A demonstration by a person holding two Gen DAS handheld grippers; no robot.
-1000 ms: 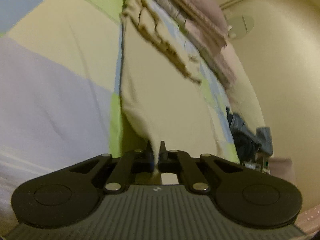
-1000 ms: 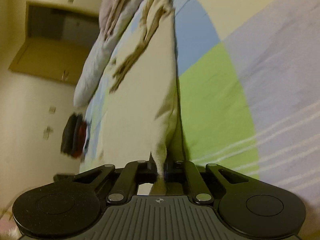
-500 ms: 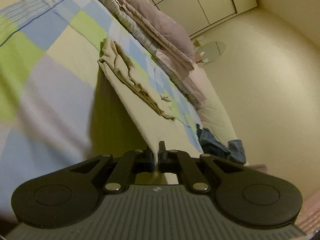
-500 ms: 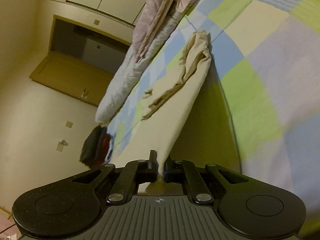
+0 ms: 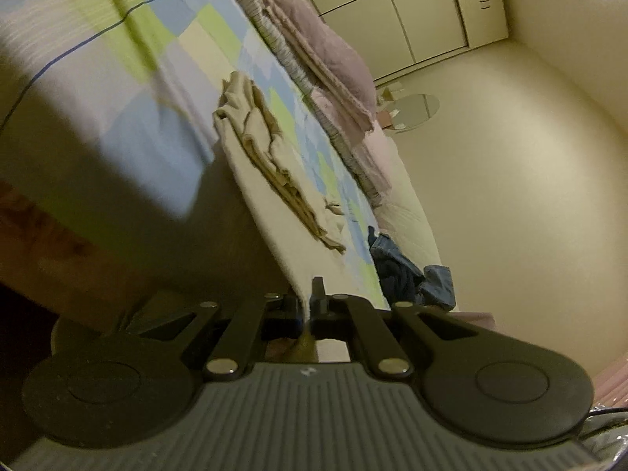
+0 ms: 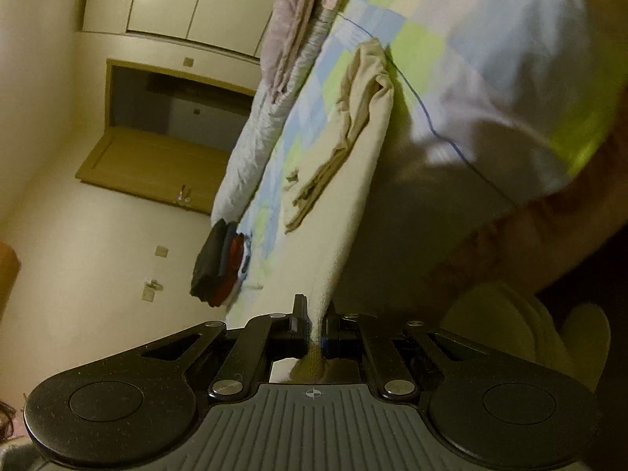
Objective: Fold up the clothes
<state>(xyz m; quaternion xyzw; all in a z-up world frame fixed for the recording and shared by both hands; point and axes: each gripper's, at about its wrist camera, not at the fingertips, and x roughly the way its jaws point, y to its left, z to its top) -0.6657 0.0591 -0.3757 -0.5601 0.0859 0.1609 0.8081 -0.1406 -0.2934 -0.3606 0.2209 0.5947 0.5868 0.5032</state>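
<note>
Cream walls [image 5: 510, 196], white wardrobe doors [image 5: 412, 11] — patchwork bedspread [image 5: 165, 90].

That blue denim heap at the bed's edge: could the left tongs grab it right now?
Probably not: the left tongs are shut on the cream garment, stretched taut, while the denim heap lies apart beyond it. They'd need to let go first.

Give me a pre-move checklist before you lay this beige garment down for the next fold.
1. Left gripper shut on the beige garment: ok.
2. Right gripper shut on the same garment: ok.
3. Cloth stretched taut between the grips and its far end: ok.
4. Far end flat: not ok, it lies bunched and wrinkled on the patchwork bedspread.
5. Landing area free: ok near the garment; the dark clothes pile and the denim heap sit off at the bed's edges.
6. Garment right side up: cannot tell.
</note>
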